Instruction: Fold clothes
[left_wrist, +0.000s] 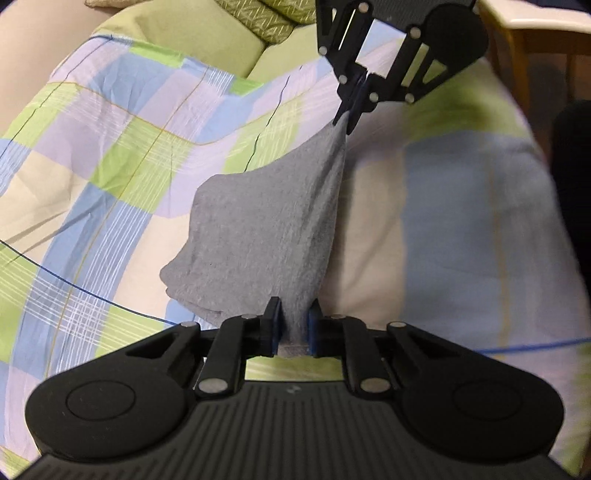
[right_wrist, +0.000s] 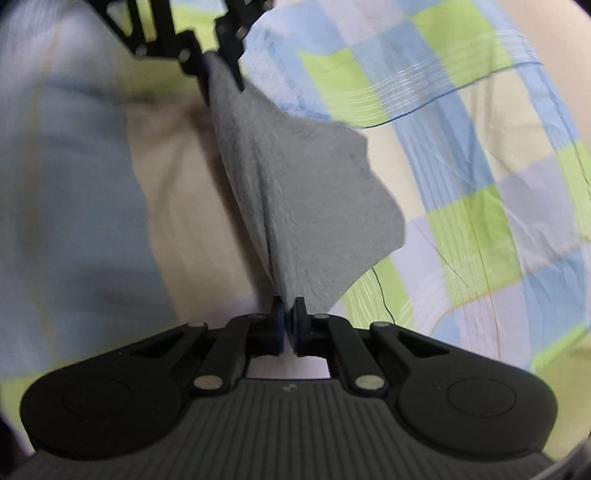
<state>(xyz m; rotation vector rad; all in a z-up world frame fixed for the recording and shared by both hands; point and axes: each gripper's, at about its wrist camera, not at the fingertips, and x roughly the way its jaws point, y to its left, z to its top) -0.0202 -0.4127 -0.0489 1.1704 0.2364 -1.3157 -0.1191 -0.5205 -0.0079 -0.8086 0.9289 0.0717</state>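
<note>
— Left hand-held gripper (left_wrist: 293, 325) sits closest, its blue pads clamped on a bunched edge of the grey cloth (left_wrist: 266, 236) — you see that?

— Yes. And the right hand-held gripper (right_wrist: 289, 321) has its jaws pinched tight on the opposite end of the same cloth.

— So the cloth hangs stretched between the two, lifted above the bed?

— Looks so — one loose flap droops sideways over the checked bedsheet (left_wrist: 110, 155), green, blue and lilac squares. Green pillows (left_wrist: 192, 40) lie at the far end, and a wooden chair frame (left_wrist: 524, 62) stands beside the bed.
</note>
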